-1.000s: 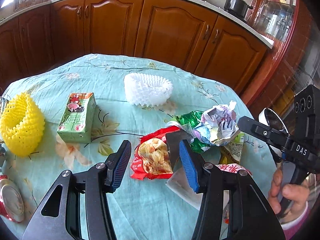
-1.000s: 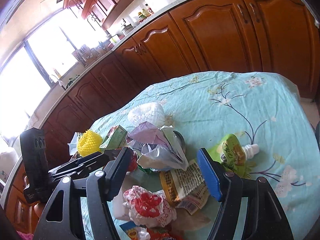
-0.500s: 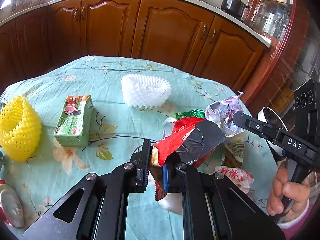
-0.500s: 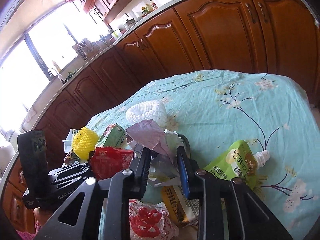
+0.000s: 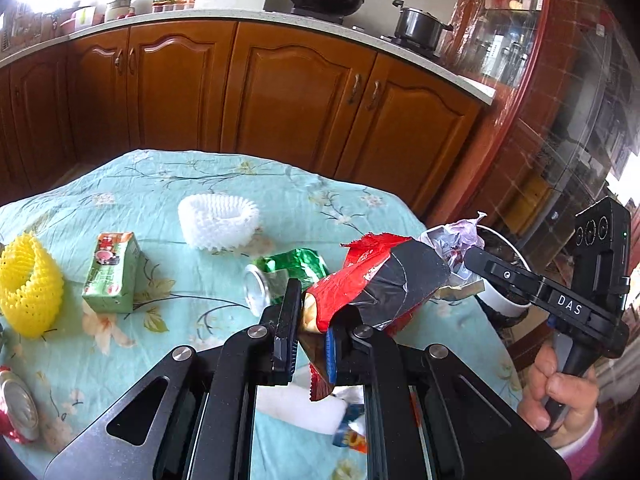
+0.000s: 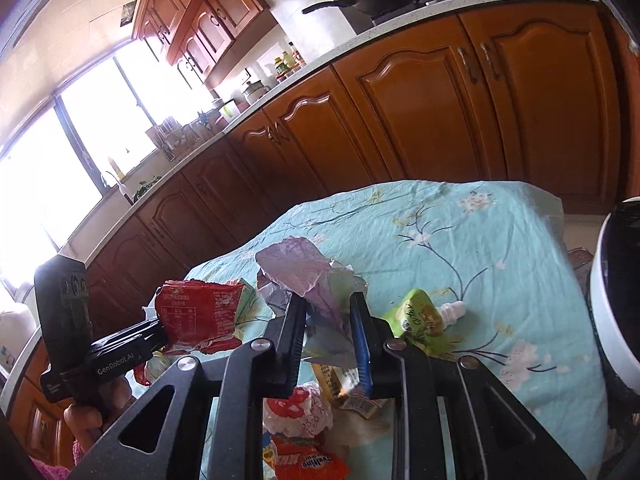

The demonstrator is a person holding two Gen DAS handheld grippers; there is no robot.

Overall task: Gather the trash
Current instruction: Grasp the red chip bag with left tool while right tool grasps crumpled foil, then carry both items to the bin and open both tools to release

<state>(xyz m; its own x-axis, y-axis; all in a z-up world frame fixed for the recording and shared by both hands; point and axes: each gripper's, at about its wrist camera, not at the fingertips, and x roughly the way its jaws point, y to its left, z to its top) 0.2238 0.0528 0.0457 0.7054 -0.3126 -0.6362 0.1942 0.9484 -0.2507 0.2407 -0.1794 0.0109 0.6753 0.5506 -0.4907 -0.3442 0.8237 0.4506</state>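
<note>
Trash is being carried in both grippers at once, held clear above the floral tablecloth [image 5: 132,344]. The left gripper [image 5: 310,330] is clamping nearly shut on a red snack wrapper [image 5: 376,276], pinching its lower end so the silver-lined body is sticking up and forward. The right gripper [image 6: 329,334] has just been closing and is now pressing its pads on a crumpled pale purple wrapper [image 6: 304,276], standing a little wider because the wad is bulkier. Both pieces are probably being held high so they do not drag through the remaining litter on the way to the white bin [image 6: 608,300] beside the table's edge.

The left wrist view is showing what is still waiting on the cloth: a yellow foam fruit net [image 5: 30,288], a green juice carton [image 5: 114,272], a white foam fruit net [image 5: 218,220], a crushed green can [image 5: 280,272] and a red-labelled can [image 5: 16,404] at the left edge. The right wrist view is showing instead a green drink pouch [image 6: 420,316] with a white spout and more wrappers under the jaws, plus the printed back of the red wrapper and the hand [image 6: 86,414] gripping the left handle.
</note>
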